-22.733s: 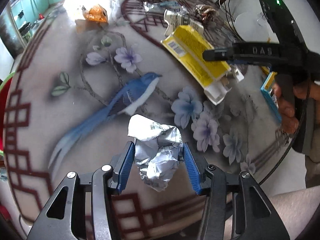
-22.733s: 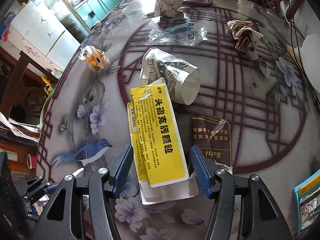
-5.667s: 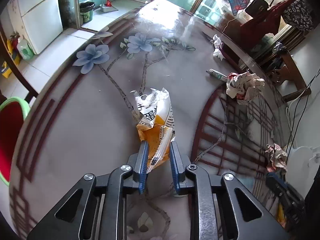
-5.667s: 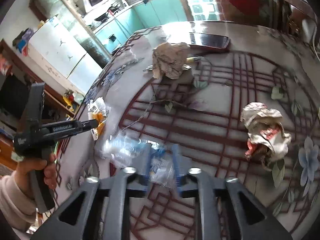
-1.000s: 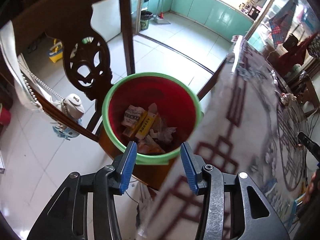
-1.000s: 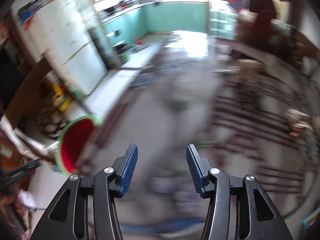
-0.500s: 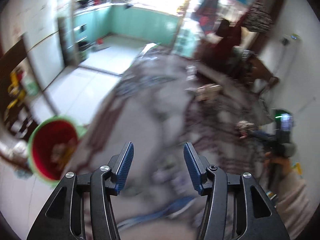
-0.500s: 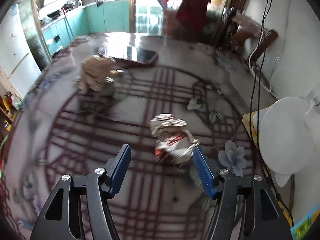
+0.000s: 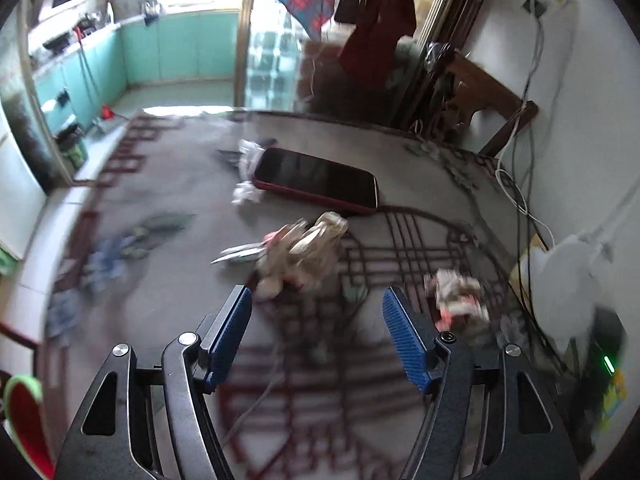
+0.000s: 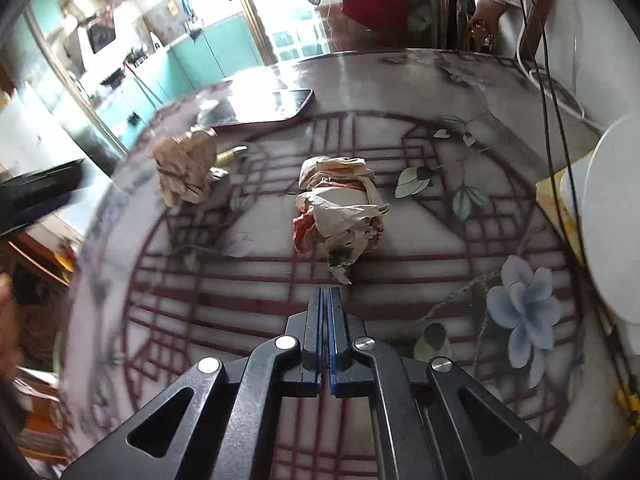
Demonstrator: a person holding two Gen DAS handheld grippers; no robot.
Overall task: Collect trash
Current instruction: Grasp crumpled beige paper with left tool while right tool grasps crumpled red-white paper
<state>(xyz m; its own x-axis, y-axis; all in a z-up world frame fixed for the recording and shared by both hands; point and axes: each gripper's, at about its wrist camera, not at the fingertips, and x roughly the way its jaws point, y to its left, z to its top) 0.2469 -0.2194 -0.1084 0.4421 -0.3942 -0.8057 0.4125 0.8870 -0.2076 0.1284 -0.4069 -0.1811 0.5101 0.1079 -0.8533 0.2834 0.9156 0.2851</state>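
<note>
In the right wrist view a crumpled paper wad with red print (image 10: 340, 212) lies on the patterned round table (image 10: 440, 248). My right gripper (image 10: 325, 292) sits just short of its near tip, shut, with nothing between the pads. A beige crumpled wad (image 10: 184, 168) lies further left. In the blurred left wrist view my left gripper (image 9: 316, 296) hangs above the table with its jaws opening and nothing between them. The beige wad (image 9: 304, 252) lies just beyond its fingers, the red-printed wad (image 9: 456, 292) to the right. The left gripper (image 10: 36, 192) shows as a dark blur in the right wrist view.
A dark phone in a red case (image 9: 316, 178) lies at the table's far side, with a small white paper scrap (image 9: 246, 192) beside it. A white round object (image 10: 616, 216) and cables (image 9: 520, 200) occupy the right edge. The red bin with a green rim (image 9: 20, 412) stands low left.
My left gripper swung from above the red bin to over the table and its jaws widened. My right gripper, open around the red-printed wad half a second ago, is now shut just short of it.
</note>
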